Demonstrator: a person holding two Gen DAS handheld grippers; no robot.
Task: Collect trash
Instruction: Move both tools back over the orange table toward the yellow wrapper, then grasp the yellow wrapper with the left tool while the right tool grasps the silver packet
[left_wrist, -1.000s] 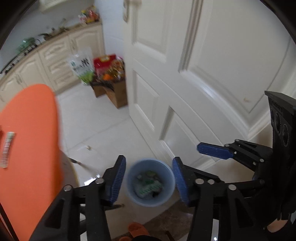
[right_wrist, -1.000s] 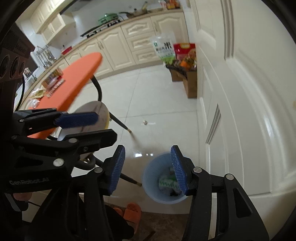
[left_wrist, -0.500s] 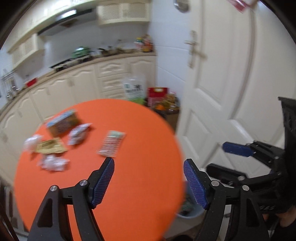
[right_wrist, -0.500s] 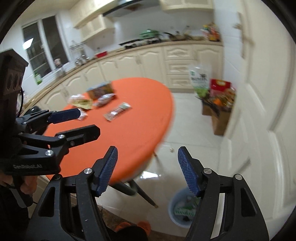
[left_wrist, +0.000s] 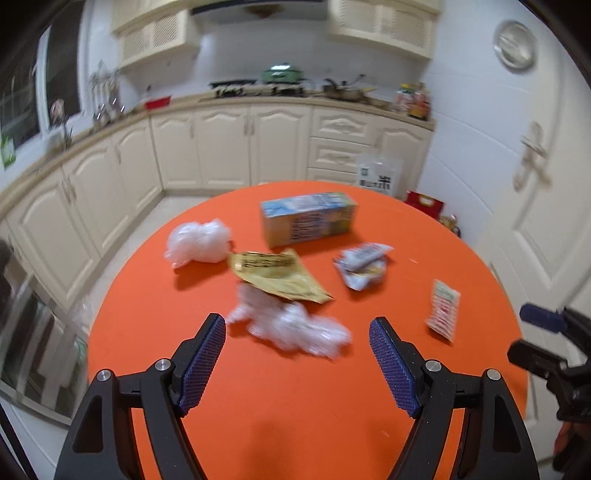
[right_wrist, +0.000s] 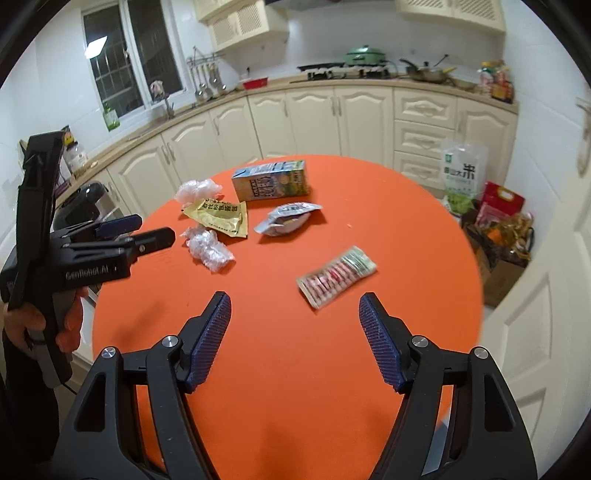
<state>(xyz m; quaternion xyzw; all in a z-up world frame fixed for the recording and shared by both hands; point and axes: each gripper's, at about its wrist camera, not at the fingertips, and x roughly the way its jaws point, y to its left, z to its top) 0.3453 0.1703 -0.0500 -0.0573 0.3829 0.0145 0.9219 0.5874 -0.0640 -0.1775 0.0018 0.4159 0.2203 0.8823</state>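
Observation:
Trash lies on a round orange table: a milk carton, a yellow wrapper, a silver pouch, a red-and-green packet and two clear plastic wads. My left gripper is open and empty, just short of the nearer wad. My right gripper is open and empty, below the red-and-green packet.
Cream kitchen cabinets run along the far wall. A white door stands at the right. Bags and a cardboard box sit on the floor beyond the table. The right gripper shows at the right edge of the left wrist view.
Both grippers have swung up from the blue bin on the floor to above the table. Both have opened wider. The trash now lies in front of them.

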